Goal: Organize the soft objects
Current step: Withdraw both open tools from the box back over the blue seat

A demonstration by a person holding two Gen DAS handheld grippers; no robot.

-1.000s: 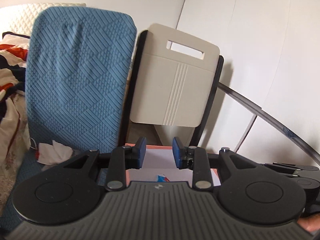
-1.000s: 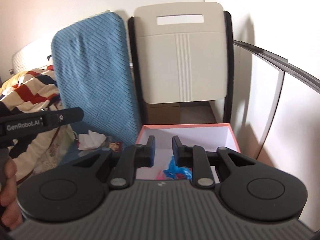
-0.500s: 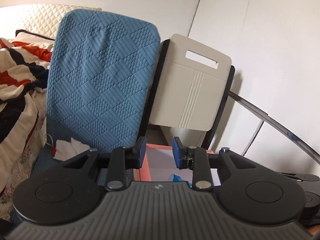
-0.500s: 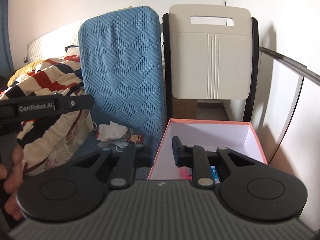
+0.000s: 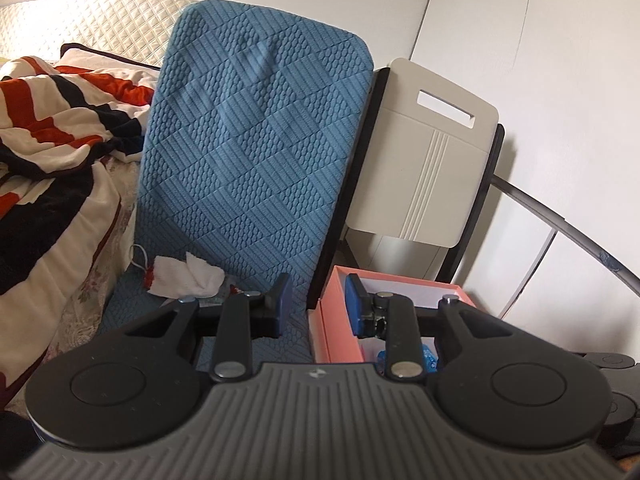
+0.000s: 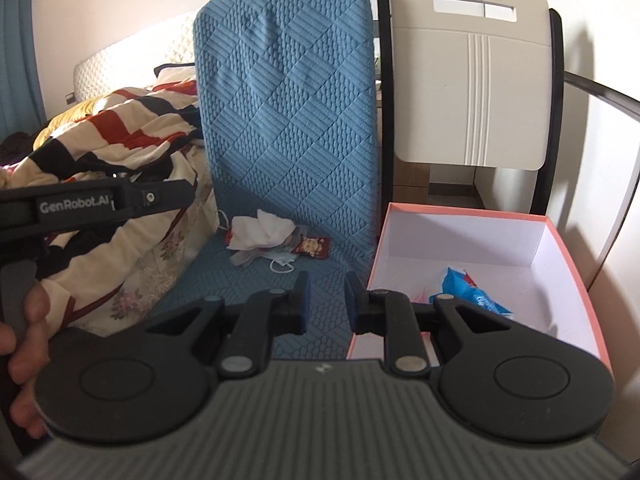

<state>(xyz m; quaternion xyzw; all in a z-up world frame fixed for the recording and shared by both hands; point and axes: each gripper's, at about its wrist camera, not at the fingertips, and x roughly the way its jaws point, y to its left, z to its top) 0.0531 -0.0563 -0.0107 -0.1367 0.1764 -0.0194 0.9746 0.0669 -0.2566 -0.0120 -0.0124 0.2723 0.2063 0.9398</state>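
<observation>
Tools (image 6: 325, 304) apart; blue pkt (image 6: 472, 294) in box (image 6: 568, 256)

The left tongs (image 5: 316, 306) are held level, jaws parted with a clear gap and nothing gripped between the blue pads (image 5: 285, 294). The right tongs (image 6: 325, 302) are likewise held level, jaws parted and empty. In the right wrist view, the left tongs' body is seen from the side at the frame's left edge, grasped by the left hand (image 6: 24, 356), fingers curled around the handle.
</observation>
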